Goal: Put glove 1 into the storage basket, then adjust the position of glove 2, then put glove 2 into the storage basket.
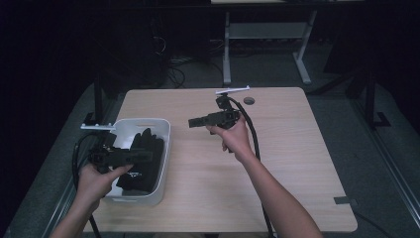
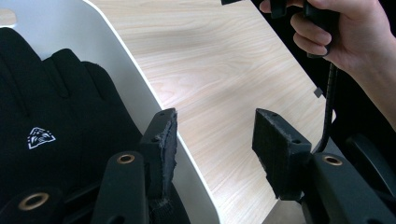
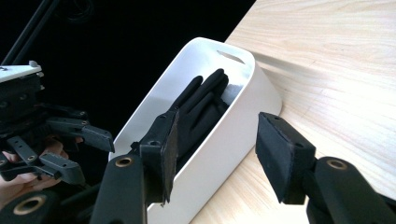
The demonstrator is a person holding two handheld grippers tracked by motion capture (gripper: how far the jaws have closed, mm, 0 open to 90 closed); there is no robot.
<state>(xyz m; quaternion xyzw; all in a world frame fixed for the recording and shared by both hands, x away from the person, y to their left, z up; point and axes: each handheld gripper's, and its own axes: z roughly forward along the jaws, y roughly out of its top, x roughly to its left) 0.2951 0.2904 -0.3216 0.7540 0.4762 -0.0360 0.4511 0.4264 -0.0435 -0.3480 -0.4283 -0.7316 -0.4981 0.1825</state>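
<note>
The left claw (image 1: 148, 155), a black two-jaw tool held in the person's left hand (image 1: 96, 179), hovers over the near half of a white rectangular plastic bin (image 1: 164, 130) with its jaws spread and nothing between them. In the left gripper view the jaws straddle the bin's right wall, one over the inside, one over bare wood.

The right claw (image 1: 193, 122), held in the right hand (image 1: 234, 135) above the middle of the bench, is also spread and empty, and points left toward the bin.

Inside the bin lies a pair of black fabric gloves (image 1: 143, 158) (one carries a small white emblem, seen in the left gripper view). Their fingers point toward the bin's far end, so their long axis runs along the bin's length, away from the person. The gloves sit just below and left of the left claw, which is plainly the nearer one; the right claw is well apart from them.

The bin rests near the front left corner of a light wood-grain bench (image 1: 297, 148). Beyond it the room is dark, with a grey carpeted floor (image 1: 337, 59) and the white legs of another table (image 1: 227, 54).
</note>
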